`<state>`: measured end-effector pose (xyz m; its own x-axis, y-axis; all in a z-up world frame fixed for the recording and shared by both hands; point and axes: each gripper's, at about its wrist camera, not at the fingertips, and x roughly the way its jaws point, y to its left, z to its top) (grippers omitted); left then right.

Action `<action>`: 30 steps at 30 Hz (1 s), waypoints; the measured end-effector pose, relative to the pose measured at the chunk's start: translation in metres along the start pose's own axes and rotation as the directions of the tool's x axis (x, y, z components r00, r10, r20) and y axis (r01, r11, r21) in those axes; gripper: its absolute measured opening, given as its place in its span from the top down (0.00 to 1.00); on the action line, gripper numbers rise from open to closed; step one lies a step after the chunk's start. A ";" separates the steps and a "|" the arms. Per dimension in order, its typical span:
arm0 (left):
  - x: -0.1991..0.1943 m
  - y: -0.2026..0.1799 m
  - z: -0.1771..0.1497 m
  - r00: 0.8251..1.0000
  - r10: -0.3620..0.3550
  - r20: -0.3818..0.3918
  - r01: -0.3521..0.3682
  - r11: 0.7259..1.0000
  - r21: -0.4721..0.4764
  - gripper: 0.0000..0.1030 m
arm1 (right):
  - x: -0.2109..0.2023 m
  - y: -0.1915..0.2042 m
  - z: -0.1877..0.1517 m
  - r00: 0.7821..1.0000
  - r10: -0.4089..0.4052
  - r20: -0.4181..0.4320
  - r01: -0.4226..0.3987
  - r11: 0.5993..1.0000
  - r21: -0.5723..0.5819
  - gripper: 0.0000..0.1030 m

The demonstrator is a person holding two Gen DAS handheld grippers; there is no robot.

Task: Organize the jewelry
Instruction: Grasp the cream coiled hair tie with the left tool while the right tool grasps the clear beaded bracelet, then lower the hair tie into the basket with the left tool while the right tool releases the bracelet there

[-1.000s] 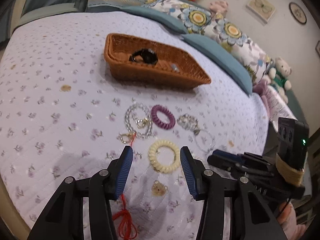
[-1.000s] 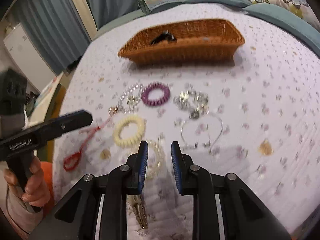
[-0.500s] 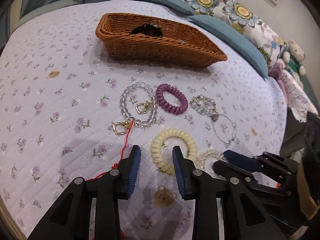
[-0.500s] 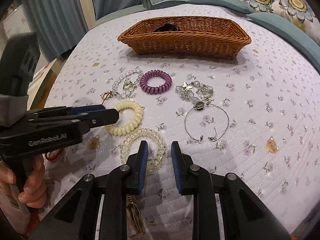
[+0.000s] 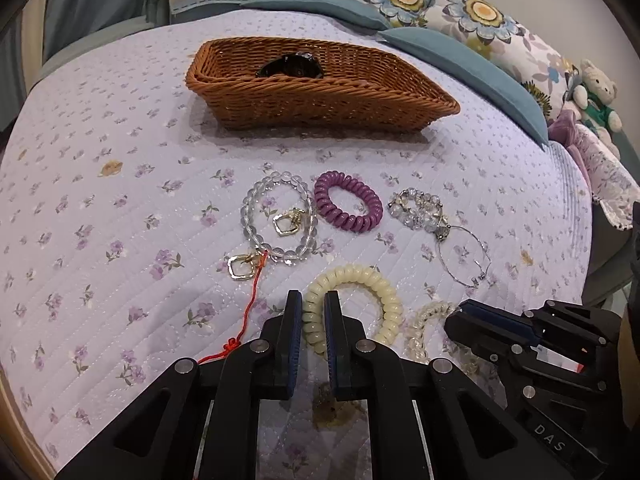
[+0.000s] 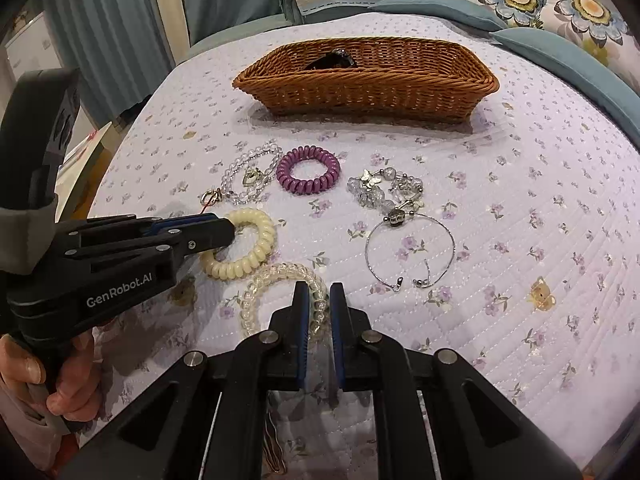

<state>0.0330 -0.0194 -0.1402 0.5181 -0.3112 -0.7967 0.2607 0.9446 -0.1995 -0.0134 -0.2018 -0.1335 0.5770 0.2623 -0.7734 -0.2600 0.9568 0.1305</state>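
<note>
A cream coil band lies on the lilac quilt, and my left gripper is closing on its near left side, the pads pressing the coil. From the right wrist view the left gripper grips that cream band from the left. My right gripper is shut on the near side of a clear coil band. Further back lie a purple coil band, a clear bead bracelet, a crystal bracelet and a thin silver chain bracelet. A wicker basket behind them holds a dark item.
A red cord with a gold clasp trails left of my left gripper. Blue and flowered pillows line the far right of the bed. A person's hand holds the left gripper's handle. The bed edge drops away on the right.
My left gripper came forward and down, and its wide jaws closed around the cream band. The right gripper's jaws narrowed onto the clear coil band.
</note>
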 end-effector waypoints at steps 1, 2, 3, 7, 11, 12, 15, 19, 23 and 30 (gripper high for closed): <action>-0.002 0.001 0.000 1.000 -0.004 0.006 0.004 1.000 -0.004 0.89 | -0.001 -0.001 0.001 1.000 0.001 0.005 -0.001 1.000 0.008 0.88; -0.003 0.001 0.000 1.000 -0.008 0.013 0.008 1.000 -0.006 0.89 | -0.002 -0.002 0.001 1.000 0.003 0.008 -0.003 1.000 0.013 0.88; -0.007 0.002 0.000 1.000 -0.016 0.026 0.016 1.000 -0.011 0.89 | -0.003 -0.003 0.002 1.000 0.006 0.016 -0.006 1.000 0.020 0.88; -0.018 0.007 0.003 0.997 -0.038 0.069 0.039 0.999 -0.022 0.90 | -0.008 -0.007 0.005 0.999 0.008 0.037 -0.009 0.999 0.035 0.88; -0.031 0.008 0.007 0.993 -0.044 0.109 0.047 0.998 -0.031 0.90 | -0.016 -0.009 0.010 0.998 0.006 0.066 -0.009 0.999 0.041 0.88; -0.034 0.008 0.008 0.992 -0.047 0.119 0.051 0.998 -0.031 0.90 | -0.017 -0.010 0.012 0.998 0.007 0.070 -0.010 0.999 0.044 0.88; -0.046 0.009 0.016 0.987 -0.056 0.150 0.061 0.998 -0.030 0.90 | -0.023 -0.015 0.020 0.997 0.004 0.079 -0.009 0.998 0.062 0.88; -0.063 0.013 0.037 0.980 -0.064 0.191 0.070 0.997 -0.029 0.90 | -0.031 -0.027 0.050 0.994 0.047 0.103 -0.057 0.994 0.091 0.88; -0.071 0.013 0.081 0.970 -0.062 0.235 0.069 0.997 -0.024 0.90 | -0.030 -0.047 0.093 0.987 0.104 0.120 -0.122 0.981 0.149 0.88; -0.045 0.022 0.158 0.958 -0.068 0.279 0.084 0.995 -0.048 0.90 | -0.014 -0.083 0.170 0.977 0.008 0.213 -0.047 0.983 0.177 0.88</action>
<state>0.1440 -0.0009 -0.0186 0.7061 -0.3910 -0.5903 0.2642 0.9190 -0.2927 0.1317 -0.2632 -0.0286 0.7264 0.2909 -0.6227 -0.1454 0.9506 0.2744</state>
